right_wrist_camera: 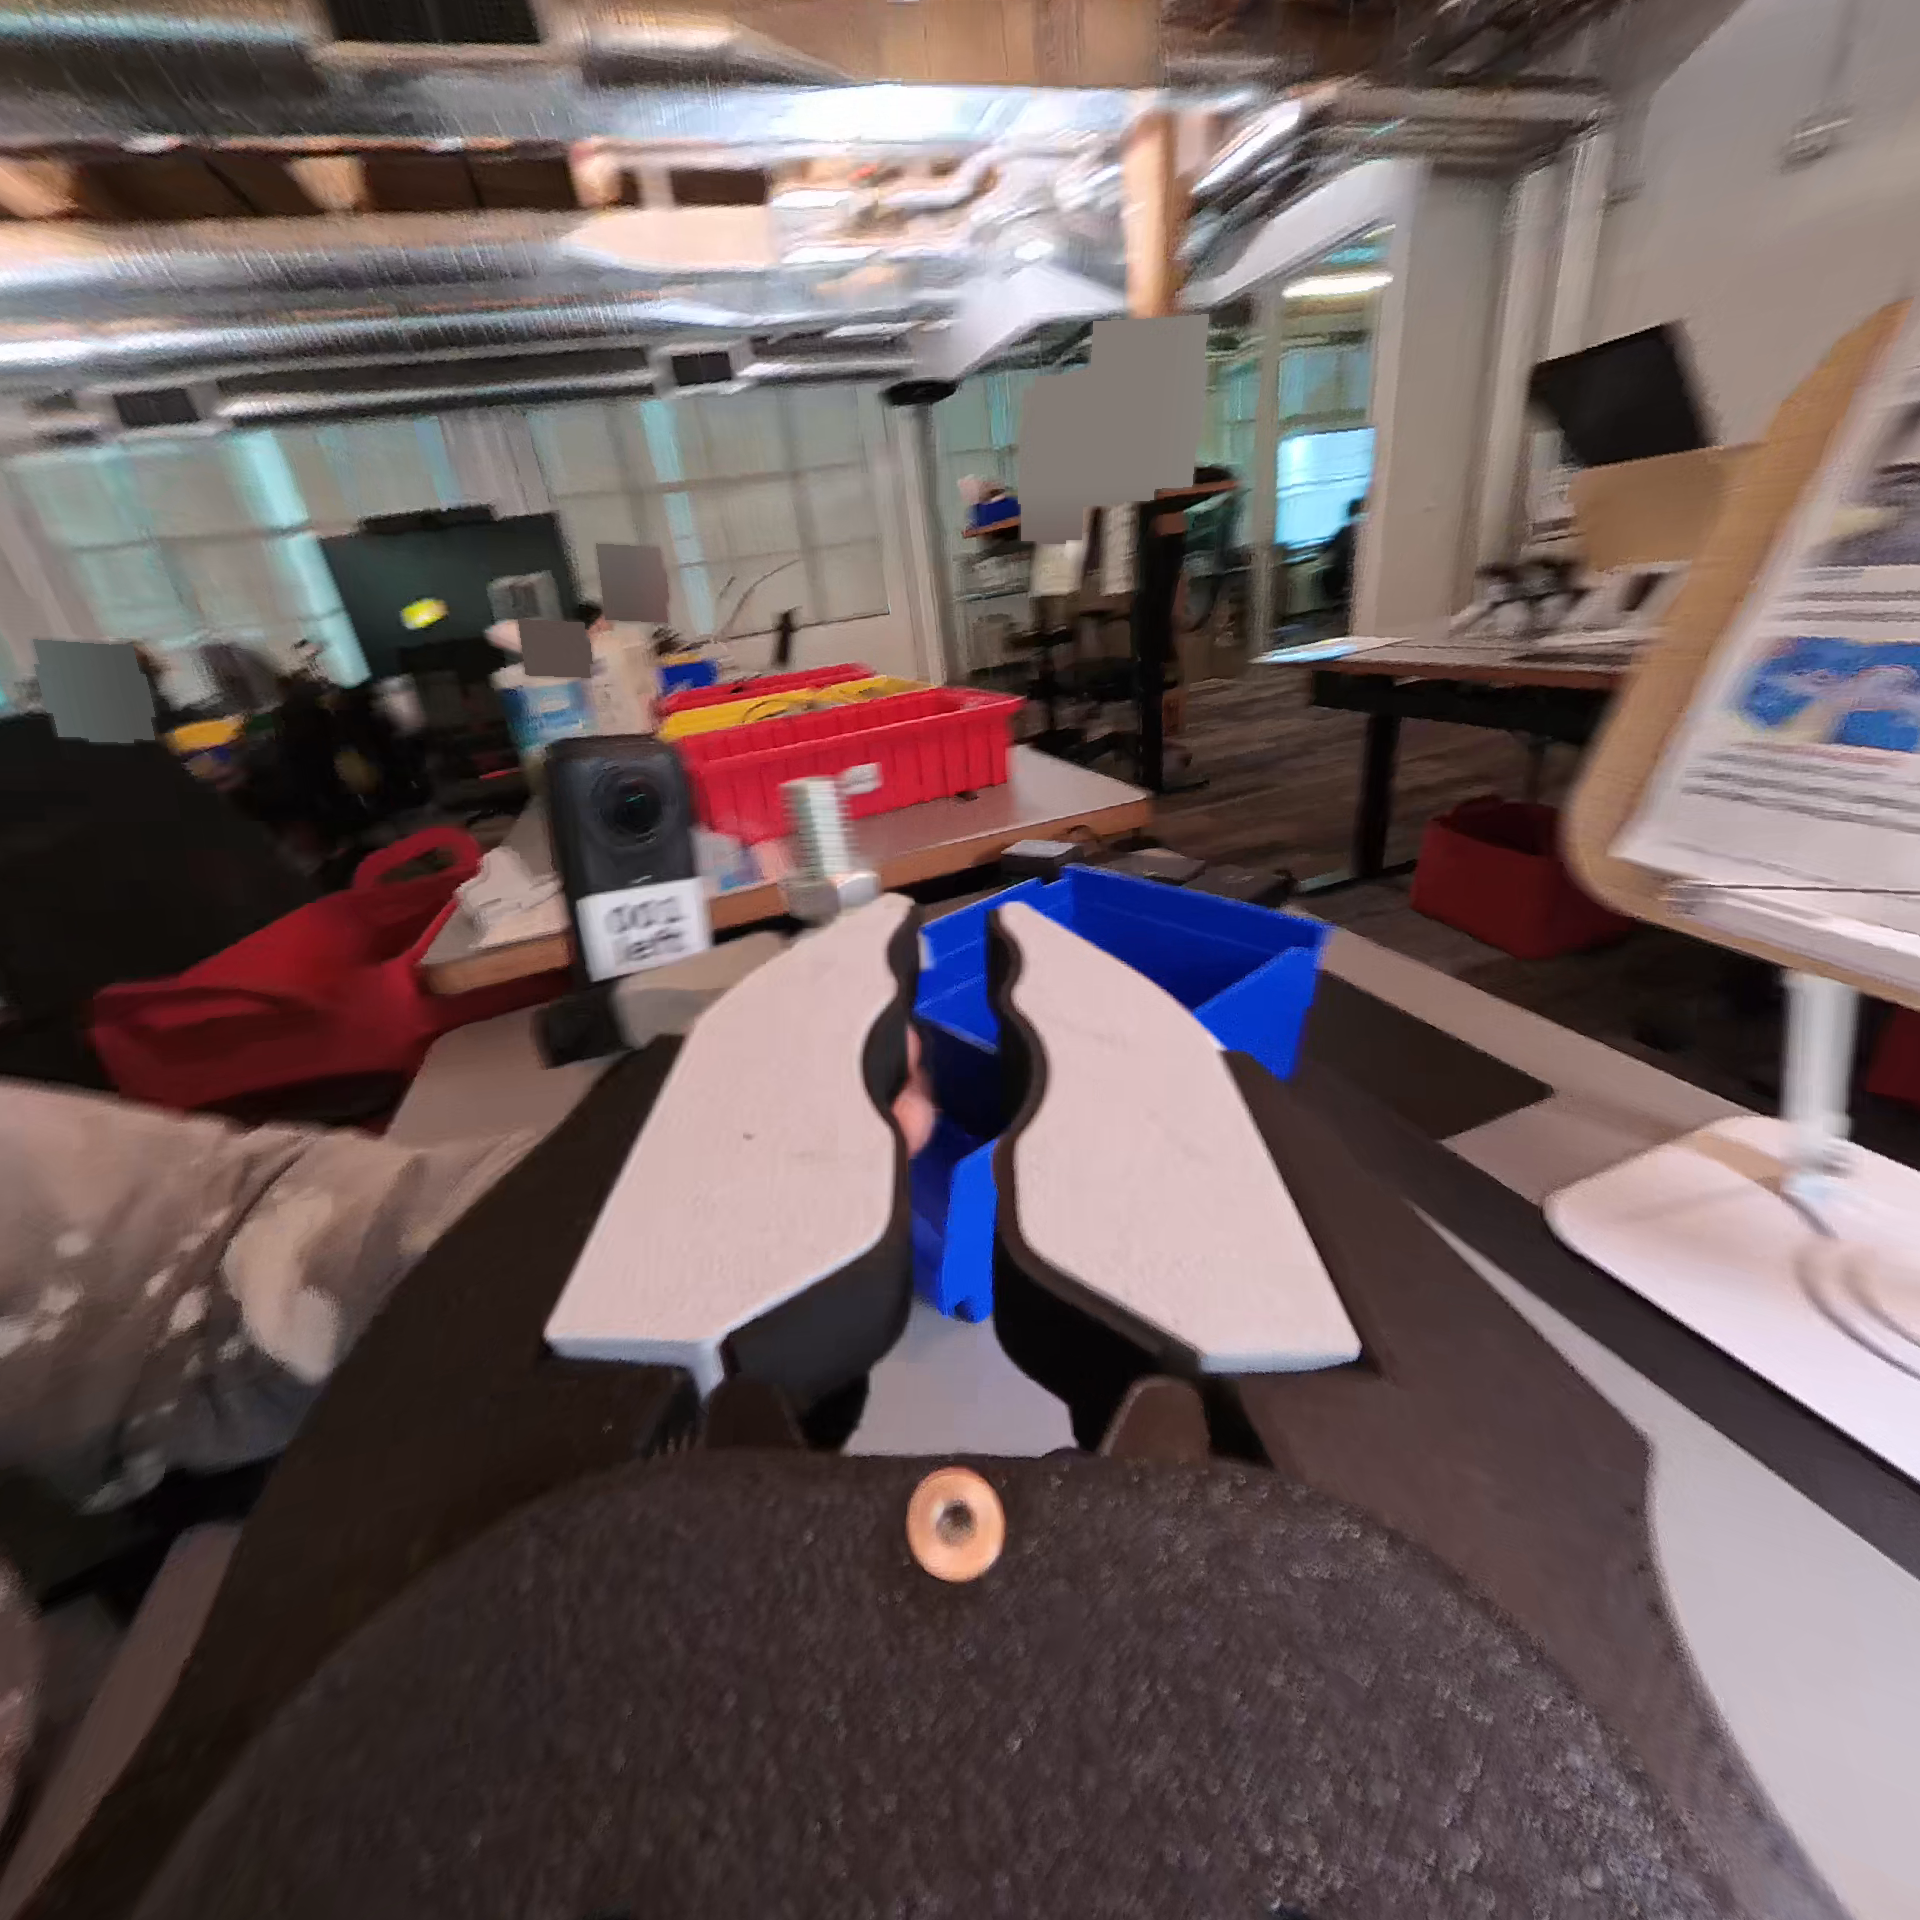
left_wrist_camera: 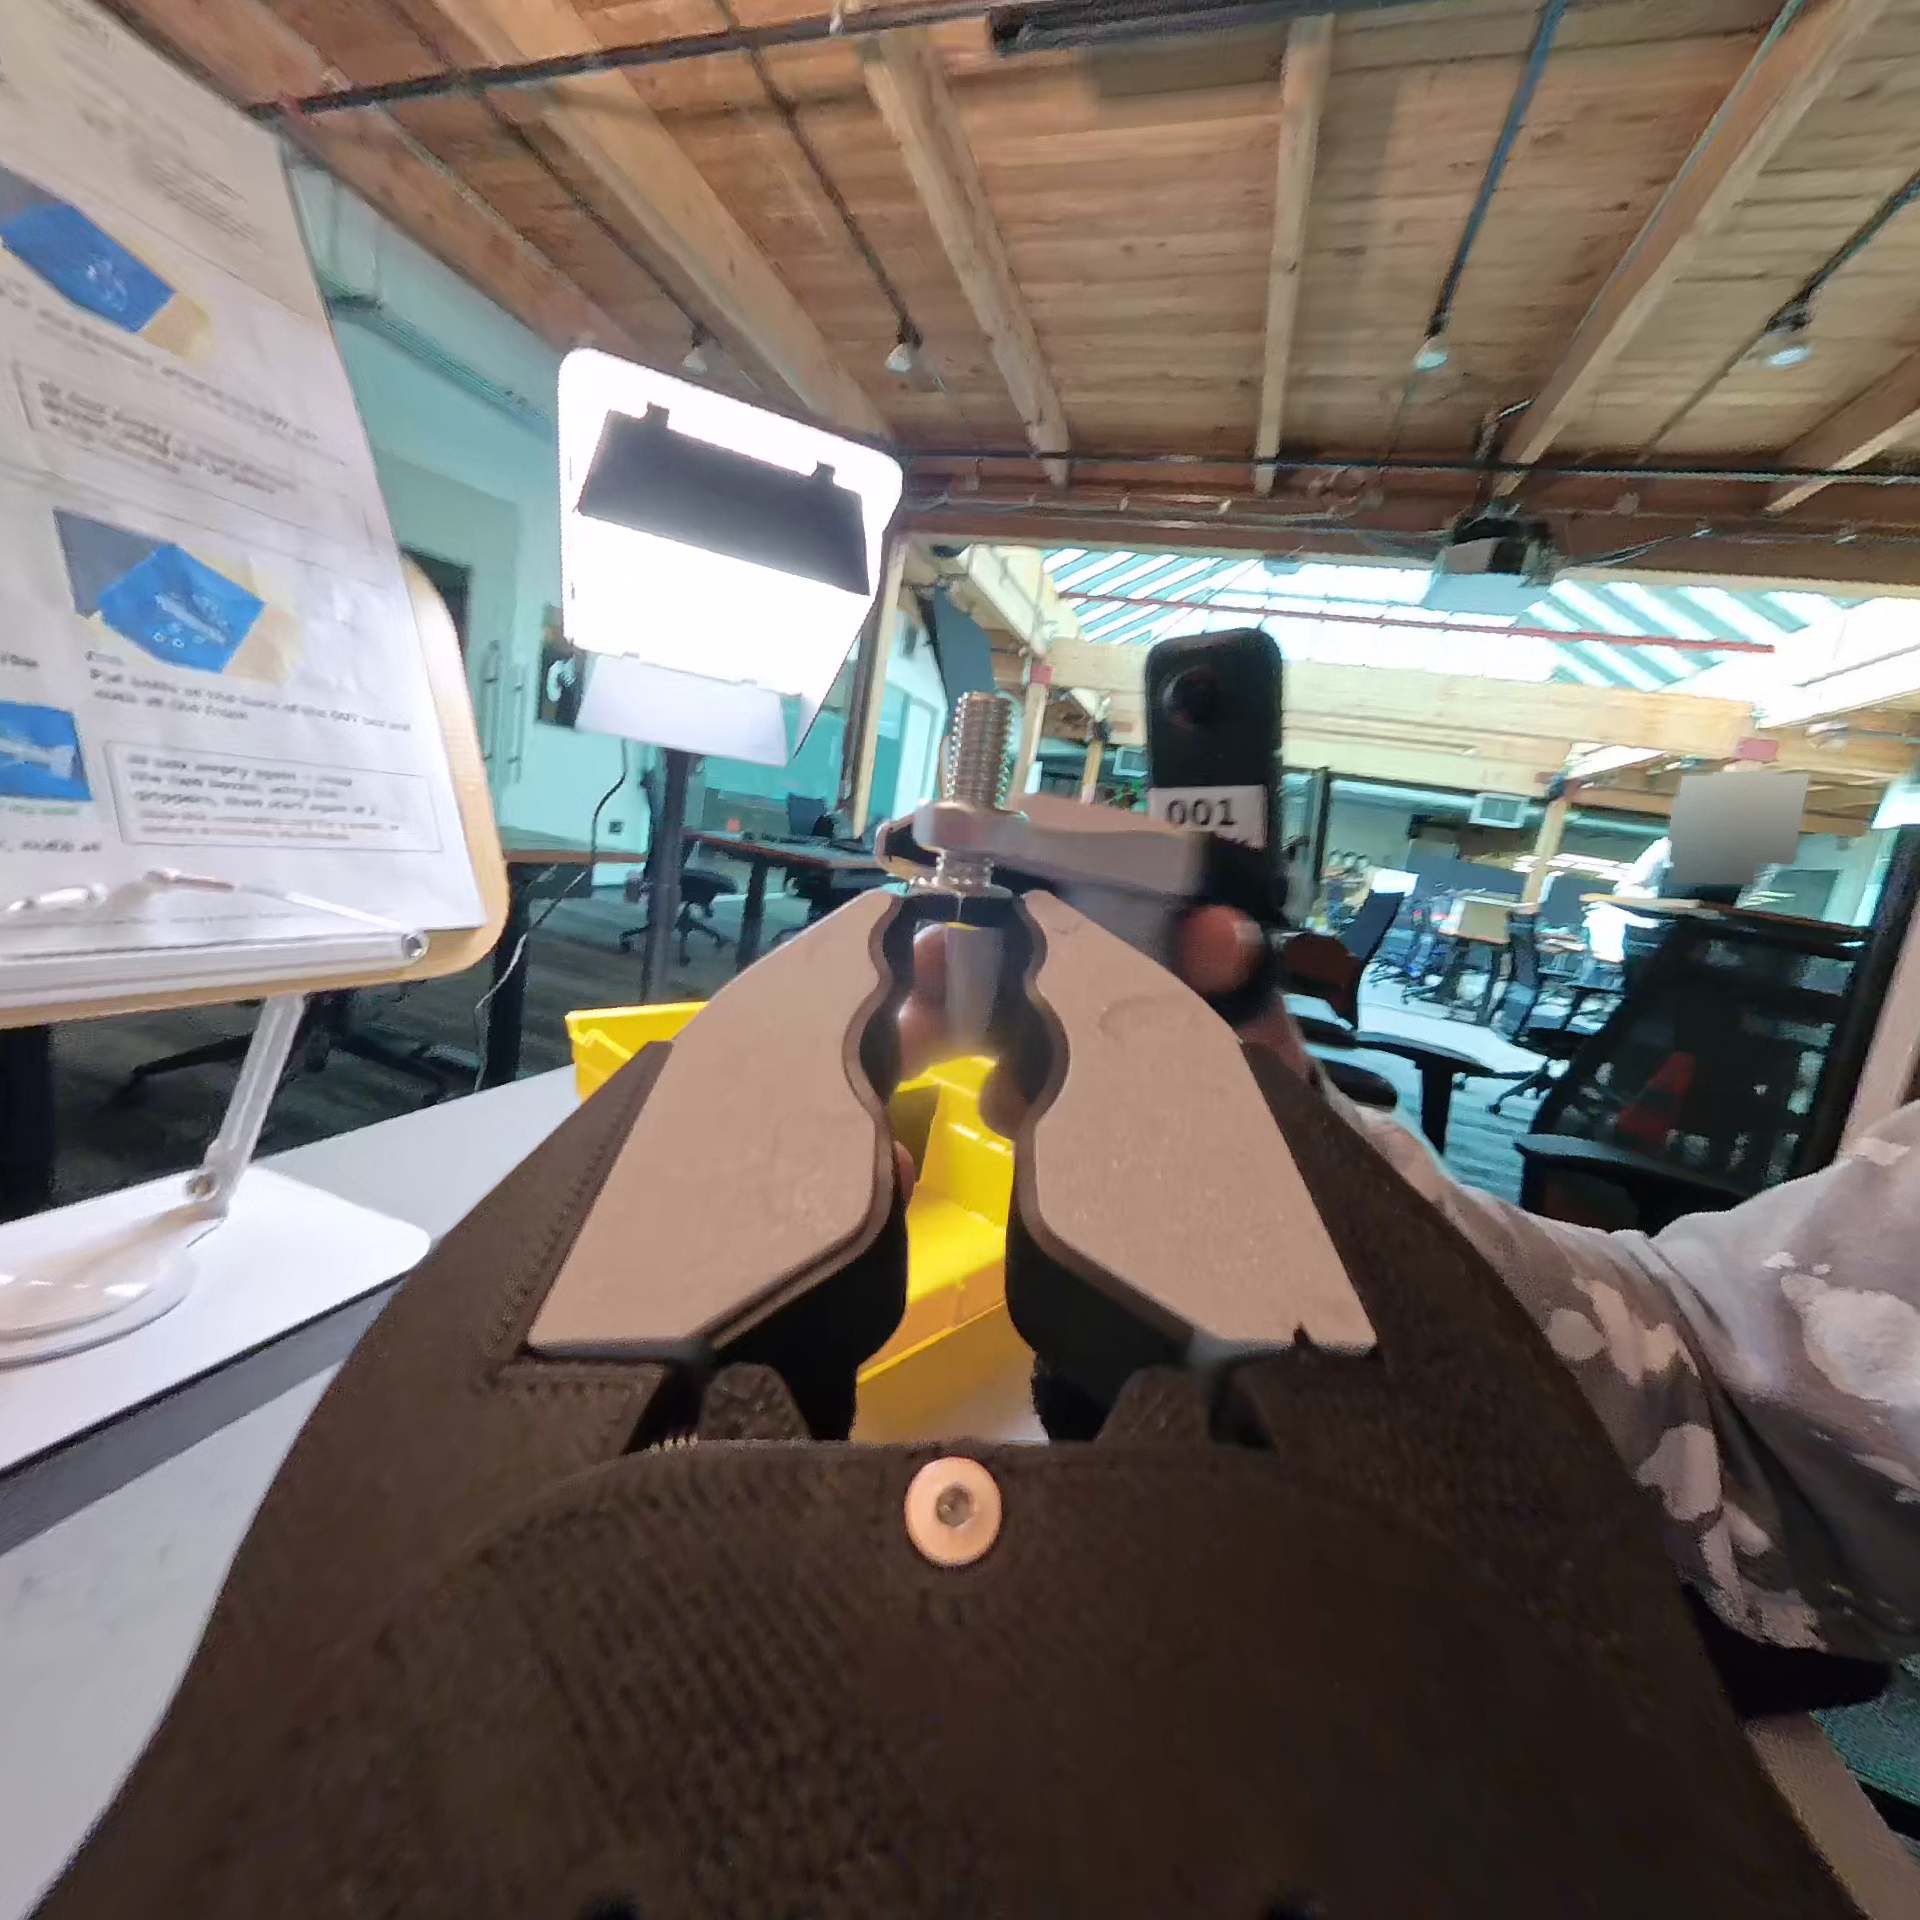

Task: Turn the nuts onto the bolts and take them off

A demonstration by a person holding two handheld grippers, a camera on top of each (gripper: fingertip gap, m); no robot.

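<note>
My left gripper (left_wrist_camera: 958, 914) is shut on the lower end of a silver bolt (left_wrist_camera: 977, 743), which stands upright with its threaded end up. A silver nut (left_wrist_camera: 961, 831) sits on the thread just above the left fingertips. The grey fingers (left_wrist_camera: 1112, 847) of my right gripper reach in from the right, level with the nut. In the right wrist view the bolt (right_wrist_camera: 816, 821) and nut (right_wrist_camera: 836, 888) stand just left of my right gripper (right_wrist_camera: 951, 920). Its jaws are a narrow gap apart with nothing between them. That view is blurred.
A yellow bin (left_wrist_camera: 623, 1039) lies on the table behind the left gripper, a blue bin (right_wrist_camera: 1195, 966) behind the right. An instruction sheet on a stand (left_wrist_camera: 208, 520) is at the left, with its white base (left_wrist_camera: 156, 1247). A person's sleeve (left_wrist_camera: 1662, 1351) is at the right. A light panel (left_wrist_camera: 717, 551) stands behind. Left and right tips are no more than a few centimetres apart.
</note>
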